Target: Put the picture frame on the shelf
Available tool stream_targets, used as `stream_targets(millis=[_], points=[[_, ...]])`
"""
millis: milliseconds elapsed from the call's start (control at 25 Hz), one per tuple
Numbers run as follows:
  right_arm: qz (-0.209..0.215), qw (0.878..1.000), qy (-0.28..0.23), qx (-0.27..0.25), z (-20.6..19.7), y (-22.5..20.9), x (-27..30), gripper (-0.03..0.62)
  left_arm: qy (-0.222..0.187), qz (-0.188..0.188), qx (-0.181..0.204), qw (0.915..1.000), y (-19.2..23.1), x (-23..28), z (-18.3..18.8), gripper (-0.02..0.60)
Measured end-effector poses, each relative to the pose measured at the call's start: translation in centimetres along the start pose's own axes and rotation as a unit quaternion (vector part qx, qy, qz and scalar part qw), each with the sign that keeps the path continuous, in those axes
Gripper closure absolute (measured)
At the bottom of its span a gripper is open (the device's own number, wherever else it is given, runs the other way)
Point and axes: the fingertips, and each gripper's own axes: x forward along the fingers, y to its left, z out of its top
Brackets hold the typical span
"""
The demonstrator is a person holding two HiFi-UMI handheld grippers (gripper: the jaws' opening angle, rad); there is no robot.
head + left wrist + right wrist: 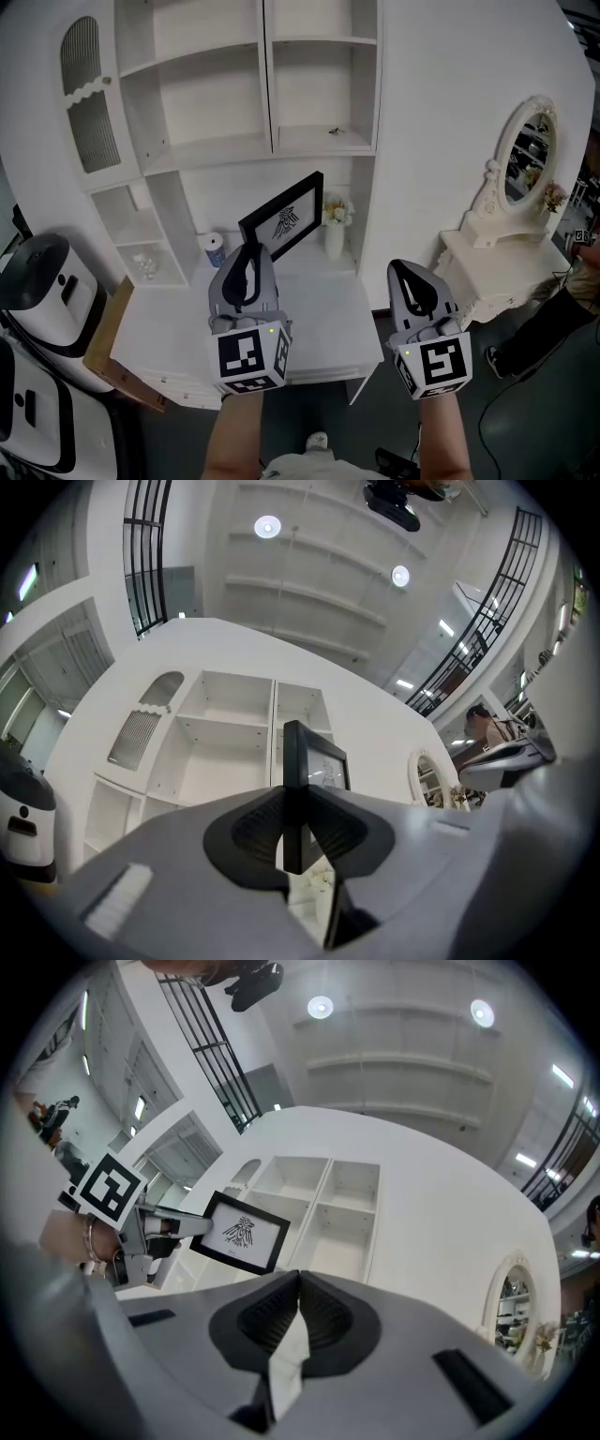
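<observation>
Half done: left claw (pixel 247 253) gripped the picture frame (pixel 284 221), short of the shelf (pixel 300 141) at twelve o'clock; right claw (pixel 410 277) closed, empty.

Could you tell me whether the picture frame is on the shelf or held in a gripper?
Held. The left gripper clamps its jaws on the picture frame, which hangs tilted in front of the shelf, not on it.

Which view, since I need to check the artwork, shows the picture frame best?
The right gripper view: the picture frame faces it, drawing clear, gripped by the left gripper. The head view shows it tilted, its lower corner behind that gripper. The left gripper view sees it nearly edge-on between the jaws.
</observation>
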Motion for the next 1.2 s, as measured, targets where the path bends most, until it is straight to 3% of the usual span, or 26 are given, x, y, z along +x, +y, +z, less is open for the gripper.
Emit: stream_targets(millis=[440, 1200], points=[[-0.005, 1.000, 0.001, -0.017, -2.3, -3.4, 10.0, 0.585, 0.001, -0.002, 0.004, 1.0000, 2.5, 10.7, -2.6, 0.501], [0.022, 1.000, -0.010, 0.001, -6.0, -5.7, 17.8, 0.585, 0.010, 0.041, 0.025, 0.9988, 3.5, 18.9, -3.9, 0.500]])
